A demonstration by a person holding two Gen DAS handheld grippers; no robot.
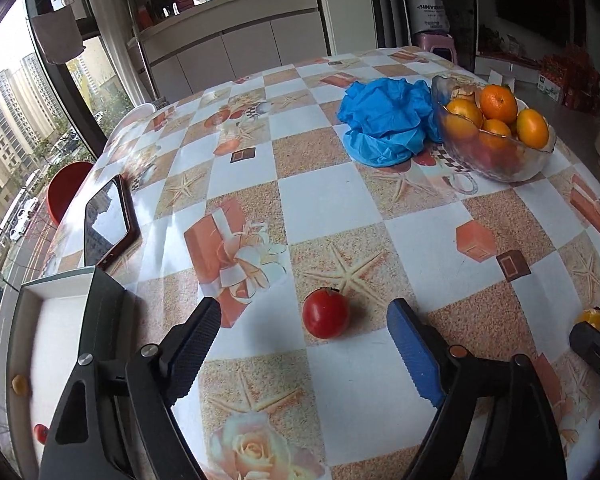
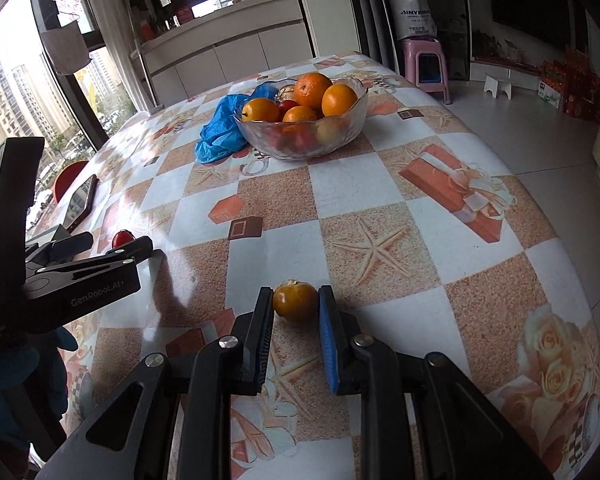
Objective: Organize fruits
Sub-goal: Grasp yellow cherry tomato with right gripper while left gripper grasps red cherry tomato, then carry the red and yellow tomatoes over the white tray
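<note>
Fruit-sorting at a checked tablecloth (image 1: 332, 208): from the left wrist camera we see our left gripper (image 1: 304, 328) spread wide at the bottom of the frame, its jaws standing on either side of a small red fruit (image 1: 326, 312) at lower centre without touching it. A glass bowl (image 1: 496, 160) of oranges (image 1: 498, 102) sits at upper right, just beside a crumpled blue plastic bag (image 1: 384, 120). A phone (image 1: 108, 220) lies at the left edge, and a white tray (image 1: 40, 340) fills the lower left corner. The tip of our right gripper (image 1: 596, 332) shows at the right edge with a yellow-orange fruit (image 1: 590, 317).

From the right wrist camera, that gripper (image 2: 296, 320) is clenched on the yellow-orange fruit (image 2: 295, 302) at lower centre, pads pressing both its sides as it rests on the cloth. The bowl (image 2: 304, 136) stands at upper centre, well apart. Our left gripper (image 2: 100, 244) enters from the left edge, the red fruit (image 2: 123, 237) just behind its fingers.
</note>
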